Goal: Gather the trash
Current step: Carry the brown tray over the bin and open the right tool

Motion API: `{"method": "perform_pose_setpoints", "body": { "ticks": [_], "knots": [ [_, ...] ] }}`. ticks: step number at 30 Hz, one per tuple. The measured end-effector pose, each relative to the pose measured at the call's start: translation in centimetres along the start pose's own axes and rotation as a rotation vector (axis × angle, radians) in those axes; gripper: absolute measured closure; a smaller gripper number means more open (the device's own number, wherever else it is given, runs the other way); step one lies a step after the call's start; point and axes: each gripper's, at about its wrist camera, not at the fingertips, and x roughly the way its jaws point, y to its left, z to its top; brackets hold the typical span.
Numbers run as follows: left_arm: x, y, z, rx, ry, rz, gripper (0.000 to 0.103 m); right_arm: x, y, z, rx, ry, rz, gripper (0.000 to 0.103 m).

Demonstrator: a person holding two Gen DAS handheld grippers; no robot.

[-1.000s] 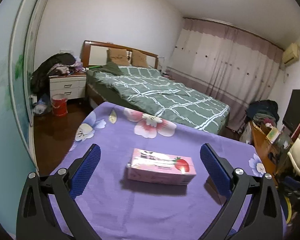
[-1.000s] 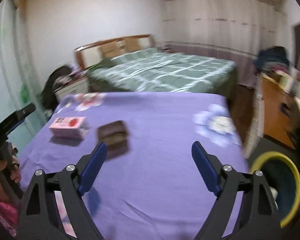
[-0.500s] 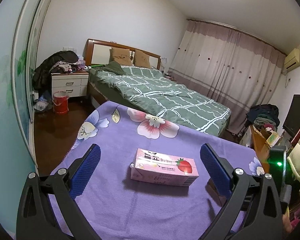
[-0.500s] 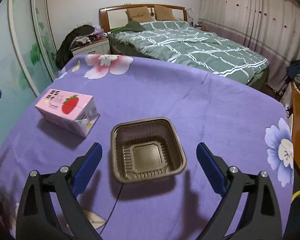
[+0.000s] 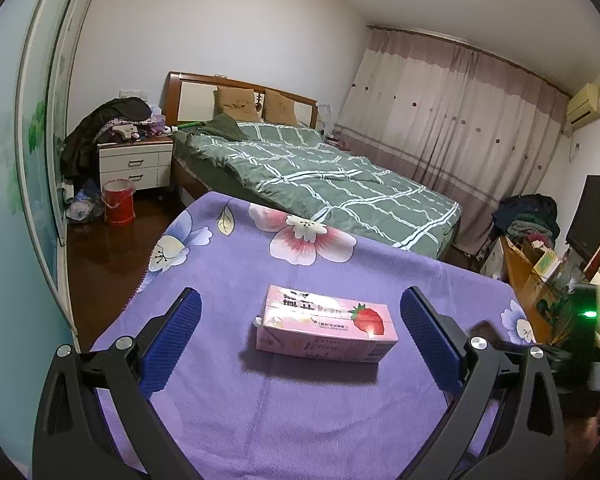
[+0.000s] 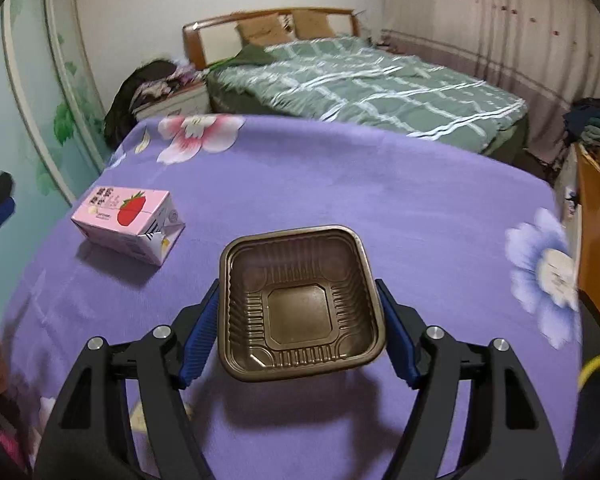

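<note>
A pink strawberry milk carton [image 5: 326, 330] lies on its side on the purple flowered tablecloth [image 5: 300, 420]. My left gripper [image 5: 300, 340] is open, its blue pads either side of the carton and apart from it. In the right wrist view the carton [image 6: 130, 224] lies at the left. My right gripper [image 6: 300, 324] is shut on a brown plastic tray [image 6: 300, 304], its pads pressed on the tray's left and right walls. The tray seems lifted a little, with its shadow on the cloth below.
A yellow-rimmed bin [image 6: 598, 384] stands off the table's right edge. A green bed [image 5: 320, 176] lies beyond the table's far edge. A wooden desk [image 5: 528, 280] with clutter is at the right. A red bucket [image 5: 118, 206] stands on the floor at the left.
My right gripper has moved forward around the brown tray and shut on it. My left gripper has stayed open around the carton, with the view shifting slightly.
</note>
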Motion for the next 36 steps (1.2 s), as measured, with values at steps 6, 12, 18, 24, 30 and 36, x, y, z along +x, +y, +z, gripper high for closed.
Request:
{"method": "perform_pose_setpoints", "body": {
  "ticks": [6,12,18,24,30,36],
  "knots": [
    [0.3,-0.2,0.0,0.008,0.014,-0.012,0.005,-5.7,-6.4,-3.6,0.137,-0.064,-0.117,0.034],
    [0.6,-0.5,0.2,0.013,0.042,-0.032,0.005,-11.5,-15.2,-8.5,0.319,-0.119,-0.336,0.033],
    [0.4,-1.5,0.8,0.06,0.07,-0.041,0.005,-13.5,-22.8,-12.3,0.438,-0.075,-0.565,0.025],
    [0.5,-1.5,1.3,0.099,0.083,-0.021,0.005,-14.3,-23.9,-13.8,0.512,-0.101,-0.594,0.023],
    [1.6,-0.4,1.9,0.123,0.102,0.047,0.005,-15.8,-17.3,-12.9,0.428,-0.216,-0.48,0.018],
    [3.2,2.8,2.3,0.115,0.132,0.163,0.005,-14.1,-11.8,-12.2,0.313,-0.22,-0.412,0.018]
  ]
}}
